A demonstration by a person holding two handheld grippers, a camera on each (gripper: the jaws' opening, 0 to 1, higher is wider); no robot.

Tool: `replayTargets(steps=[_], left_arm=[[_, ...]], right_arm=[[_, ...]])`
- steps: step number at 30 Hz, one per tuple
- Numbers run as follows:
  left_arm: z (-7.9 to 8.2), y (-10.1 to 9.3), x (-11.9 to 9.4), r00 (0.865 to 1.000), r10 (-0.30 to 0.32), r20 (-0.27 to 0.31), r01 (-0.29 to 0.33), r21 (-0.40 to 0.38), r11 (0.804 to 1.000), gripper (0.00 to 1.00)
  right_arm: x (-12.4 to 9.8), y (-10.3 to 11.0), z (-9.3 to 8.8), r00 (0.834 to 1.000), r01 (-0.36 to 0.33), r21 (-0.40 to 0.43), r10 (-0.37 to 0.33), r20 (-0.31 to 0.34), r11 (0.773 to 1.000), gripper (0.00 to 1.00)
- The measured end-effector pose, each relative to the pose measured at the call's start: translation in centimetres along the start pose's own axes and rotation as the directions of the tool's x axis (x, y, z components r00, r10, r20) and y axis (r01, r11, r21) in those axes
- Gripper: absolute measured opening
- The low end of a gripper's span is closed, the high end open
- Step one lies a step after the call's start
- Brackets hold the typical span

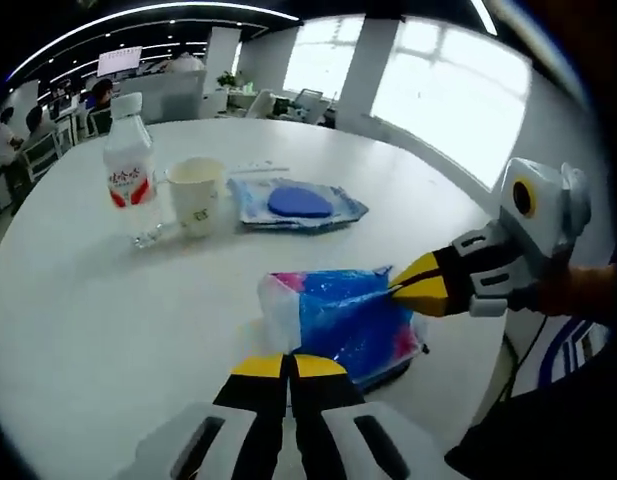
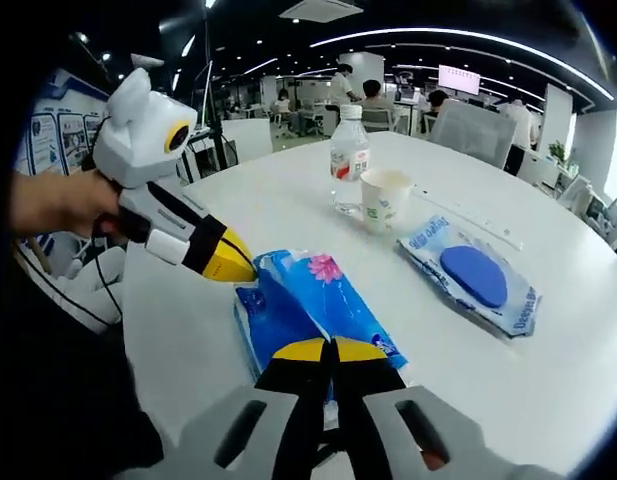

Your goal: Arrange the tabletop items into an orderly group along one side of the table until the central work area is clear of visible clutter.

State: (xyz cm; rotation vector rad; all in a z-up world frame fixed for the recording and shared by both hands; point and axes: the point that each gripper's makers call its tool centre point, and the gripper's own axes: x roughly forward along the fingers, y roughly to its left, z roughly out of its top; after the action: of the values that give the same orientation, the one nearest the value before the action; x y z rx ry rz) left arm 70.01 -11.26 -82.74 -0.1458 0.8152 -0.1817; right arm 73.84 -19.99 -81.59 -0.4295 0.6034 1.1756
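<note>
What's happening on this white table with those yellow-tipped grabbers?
A person is tidying a white round table with a handheld tool in each hand. Both tools are closed on the same blue and pink plastic pack: the left tool grips its near edge, and the right tool pinches a corner. Further back stand a water bottle and a paper cup side by side, with a clear packet holding a blue round pad lying flat next to them.
</note>
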Motion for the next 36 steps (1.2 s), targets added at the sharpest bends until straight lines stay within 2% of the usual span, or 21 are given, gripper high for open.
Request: replayTargets(steps=[2, 3, 5, 8, 15, 21, 25, 32, 34, 36], left_arm=[[-0.2, -0.1, 0.0, 1.000, -0.002, 0.006, 0.002, -0.004, 1.000, 0.00], [0.0, 0.0, 0.2, 1.000, 0.002, 0.031, -0.003, 0.026, 1.000, 0.00], [-0.5, -0.2, 0.3, 1.000, -0.009, 0.010, 0.009, 0.036, 0.999, 0.00], [-0.4, -0.5, 0.0, 1.000, -0.013, 0.023, 0.012, 0.054, 0.998, 0.01], [-0.3, 0.1, 0.0, 0.999, -0.017, 0.038, 0.014, 0.063, 0.998, 0.12], [-0.4, 0.6, 0.2, 0.999, -0.019, 0.036, 0.017, 0.071, 0.997, 0.15], [-0.5, 0.5, 0.4, 0.998, -0.034, 0.047, 0.031, 0.072, 0.997, 0.15], [-1.5, 0.4, 1.1, 0.998, -0.054, 0.028, 0.052, 0.072, 0.996, 0.17], [-1.3, 0.4, 1.3, 0.997, -0.055, 0.054, 0.050, 0.091, 0.995, 0.17], [-1.5, 0.3, 1.6, 0.997, -0.066, 0.045, 0.062, 0.080, 0.995, 0.15]], right_arm=[[0.0, -0.1, -0.2, 1.000, 0.010, -0.018, -0.010, -0.005, 1.000, 0.00], [-0.1, 0.0, -0.1, 1.000, 0.008, -0.037, -0.008, -0.001, 0.999, 0.00], [-0.2, -0.1, -0.1, 1.000, 0.021, -0.033, -0.021, -0.001, 0.999, 0.00], [-0.5, -0.5, 0.2, 0.999, 0.040, -0.032, -0.039, 0.017, 0.999, 0.03], [-2.2, -1.5, 0.7, 0.991, 0.112, 0.032, -0.114, 0.066, 0.993, 0.25], [-3.1, -2.0, -0.8, 0.985, 0.160, 0.079, -0.165, 0.050, 0.984, 0.27], [-3.4, -2.5, -2.1, 0.976, 0.209, 0.163, -0.216, 0.022, 0.964, 0.34], [-2.6, -1.5, -3.5, 0.980, 0.193, 0.279, -0.200, 0.000, 0.941, 0.29], [-2.2, -0.7, -3.6, 0.984, 0.172, 0.320, -0.179, -0.007, 0.932, 0.29], [-1.9, -0.4, -3.9, 0.986, 0.164, 0.338, -0.167, -0.019, 0.927, 0.26]])
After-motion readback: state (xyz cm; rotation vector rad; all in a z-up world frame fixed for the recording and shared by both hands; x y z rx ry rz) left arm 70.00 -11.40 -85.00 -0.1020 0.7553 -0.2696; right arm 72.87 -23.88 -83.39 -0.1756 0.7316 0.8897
